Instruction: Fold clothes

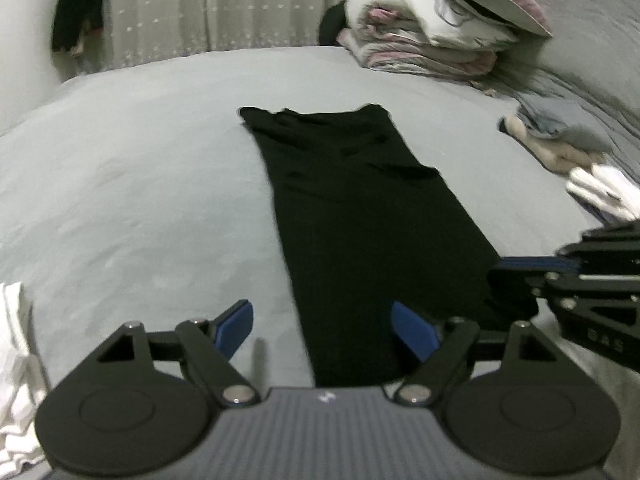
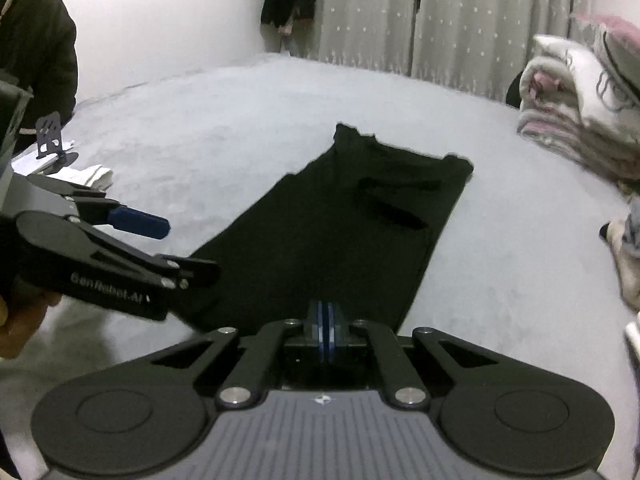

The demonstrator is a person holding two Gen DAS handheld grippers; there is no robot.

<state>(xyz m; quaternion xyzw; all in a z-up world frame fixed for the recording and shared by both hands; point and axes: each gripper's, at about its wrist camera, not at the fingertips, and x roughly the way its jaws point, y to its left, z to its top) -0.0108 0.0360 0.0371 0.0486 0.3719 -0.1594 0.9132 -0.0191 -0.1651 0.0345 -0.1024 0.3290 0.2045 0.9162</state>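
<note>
Along the middle of the bed (image 1: pixel 140 152) a black garment (image 1: pixel 352 200) lies in a long strip, looking soft, light, limp; best held at near-end corners; left tongs (image 1: pixel 322 330) gape wide, empty; right tongs (image 2: pixel 325 326) are closed, whether pinching cloth I cannot tell

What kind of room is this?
Probably a bedroom: a big bed with a grey sheet, folded quilts and a pillow piled at one end, and curtains behind.
</note>
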